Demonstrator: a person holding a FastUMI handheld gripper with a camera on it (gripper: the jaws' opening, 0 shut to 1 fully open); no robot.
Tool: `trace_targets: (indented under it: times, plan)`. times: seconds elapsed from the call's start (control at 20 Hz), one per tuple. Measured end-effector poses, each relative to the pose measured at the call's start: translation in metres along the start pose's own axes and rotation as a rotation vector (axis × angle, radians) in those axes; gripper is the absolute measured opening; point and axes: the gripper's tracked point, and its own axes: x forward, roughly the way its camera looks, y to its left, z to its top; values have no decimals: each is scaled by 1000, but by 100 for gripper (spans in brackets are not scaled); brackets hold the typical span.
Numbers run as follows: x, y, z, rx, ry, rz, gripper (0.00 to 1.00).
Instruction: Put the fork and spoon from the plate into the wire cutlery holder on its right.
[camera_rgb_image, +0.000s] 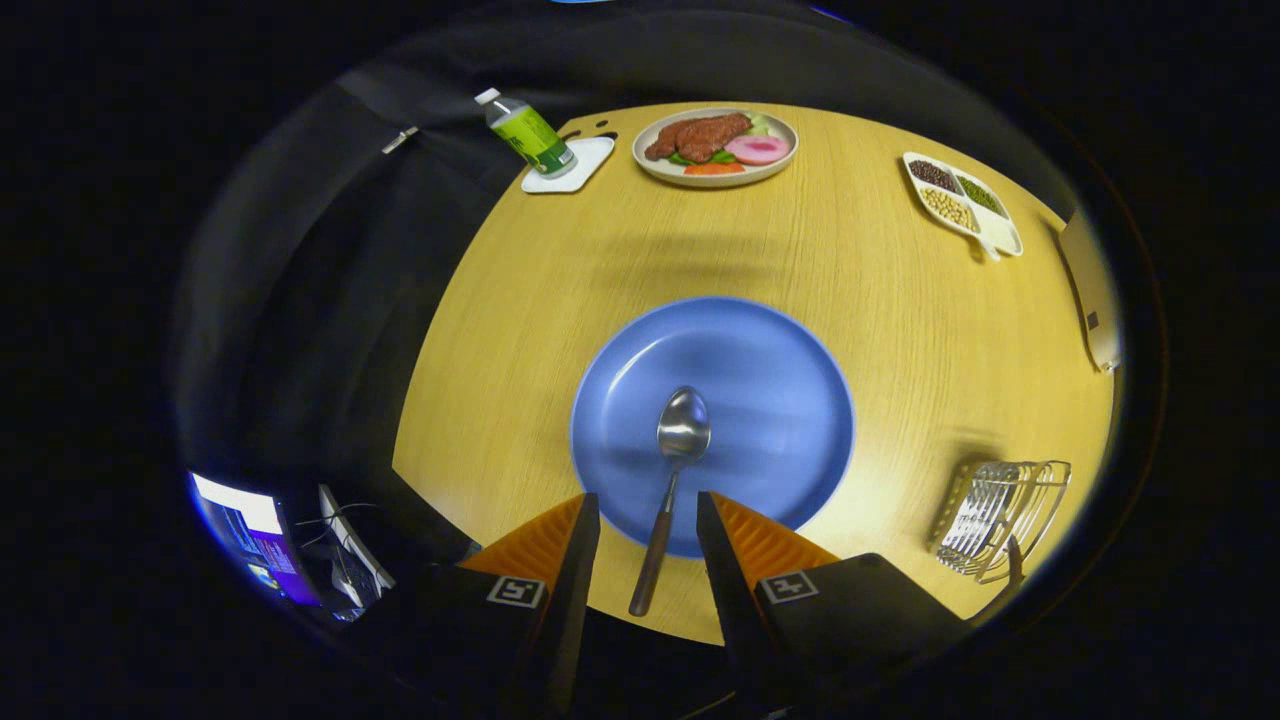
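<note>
Looking down at the table (880, 330) rn, the gripper (648, 510) hangs above the near edge w/ its fingers spread wide, nothing pinched, and the spoon (672, 480) runs right up the gap between them. Its bowl rests on the blue plate (770, 400), roughly mid-plate, while the dark handle sticks out over the plate's near rim and reaches past the table edge towards the gripper, so the handle sits between the fingers but isn't touched by either afaict. The wire cutlery holder (1000, 515) sits to the right of the plate, apart from it, and there's a dark handle poking out at its near side, prob the fork already in there, tho it's too small to be sure. Handling-wise: spoon looks like a metal bowl on a wood-ish handle, so stiff, light, not fragile, but the shiny bowl is gonna be slippery and curved, bad place to grab imo. I'd take it on the handle, a bit behind where it crosses the plate rim, since that part is lifted off the surface and the fingers can close from both sides w/o scraping the plate. Thin handle tho, so it could roll or pivot in the grip, bowl end being heavier, so squeeze firm and keep it level-ish. The plate is smooth, so a nudge might just slide the spoon instead of catching it. Farther back there's a bottle (530, 135) on a white coaster, a food plate (715, 147) and a divided snack dish (962, 200), all well clear.
</note>
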Motion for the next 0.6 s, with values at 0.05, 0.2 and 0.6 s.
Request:
trace_targets:
  times: [0.05,0.2,0.6]
  plan:
    - [10,-2,-2,5,14,-15,63]
    - [32,-6,-6,29,49,-50,63]
    - [64,-12,-9,53,100,-93,63]
